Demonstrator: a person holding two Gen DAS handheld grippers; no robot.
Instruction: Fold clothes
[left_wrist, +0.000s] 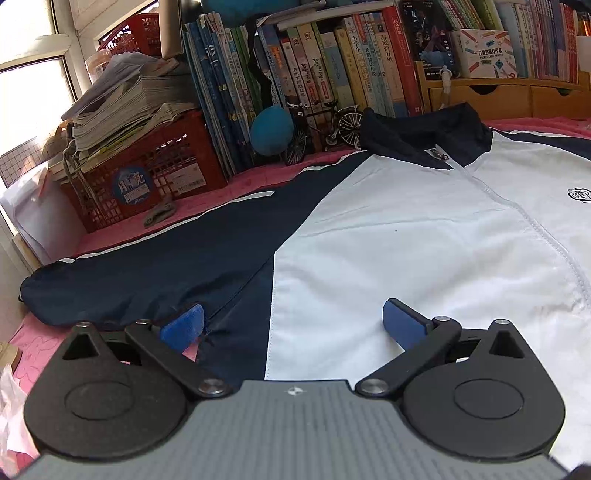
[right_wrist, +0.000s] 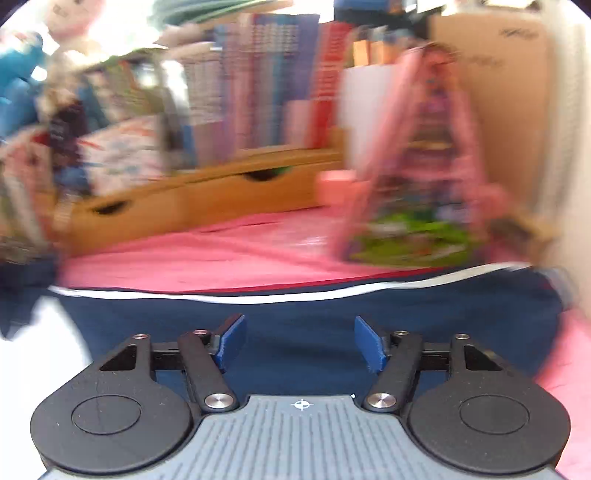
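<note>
The jacket is thin woven cloth, smooth with a faint sheen, navy and white panels joined by neat stitching. Under it lies a pink bedsheet, soft and matt. On the far left a red crate is hard glossy plastic latticework, with rough-edged paper stacks on top. The drawer unit looks like pale bare wood, though that view is blurred. The left gripper has matt black plastic arms, shiny metal rivets and blue textured pads.

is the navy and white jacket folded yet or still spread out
Spread out: the navy and white zip-up jacket lies flat on the pink cloth, its navy sleeve extended sideways, unfolded.
</note>
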